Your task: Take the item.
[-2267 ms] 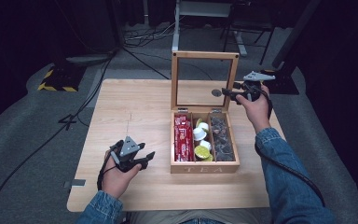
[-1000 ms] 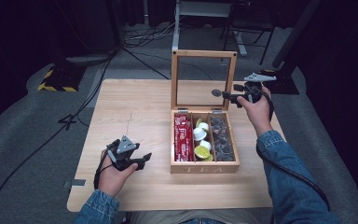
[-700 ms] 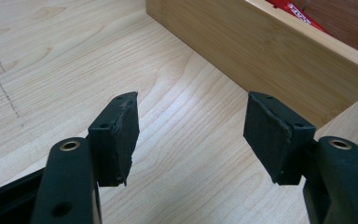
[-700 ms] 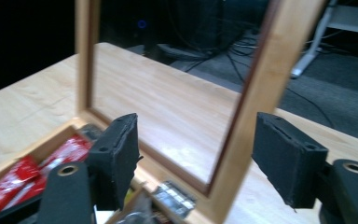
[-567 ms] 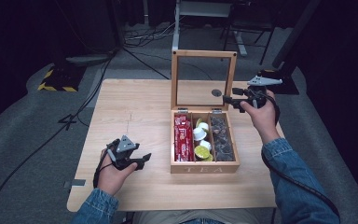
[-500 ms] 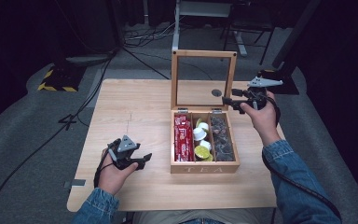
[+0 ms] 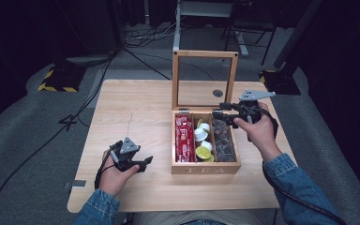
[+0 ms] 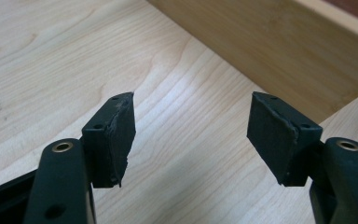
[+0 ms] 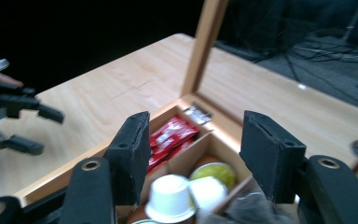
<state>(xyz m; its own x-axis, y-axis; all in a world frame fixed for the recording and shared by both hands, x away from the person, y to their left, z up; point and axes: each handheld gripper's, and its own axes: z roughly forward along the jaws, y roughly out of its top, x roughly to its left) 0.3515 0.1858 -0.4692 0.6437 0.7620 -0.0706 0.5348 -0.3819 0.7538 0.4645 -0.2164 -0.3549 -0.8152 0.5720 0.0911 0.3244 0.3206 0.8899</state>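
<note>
The upright glass lid (image 7: 205,79) walls off the back of the tea box (image 7: 205,168), so its compartments are reachable only from above or the front. The red sachets (image 7: 183,138), capsules (image 7: 201,134) and dark packets (image 7: 223,140) seem to fill it nearly to the rim. Left of the box, the table (image 7: 136,103) lies bare and wide, apart from the left claw (image 7: 143,162).

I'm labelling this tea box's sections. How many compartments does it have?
3, side by side in the tea box: left, middle and right.
</note>
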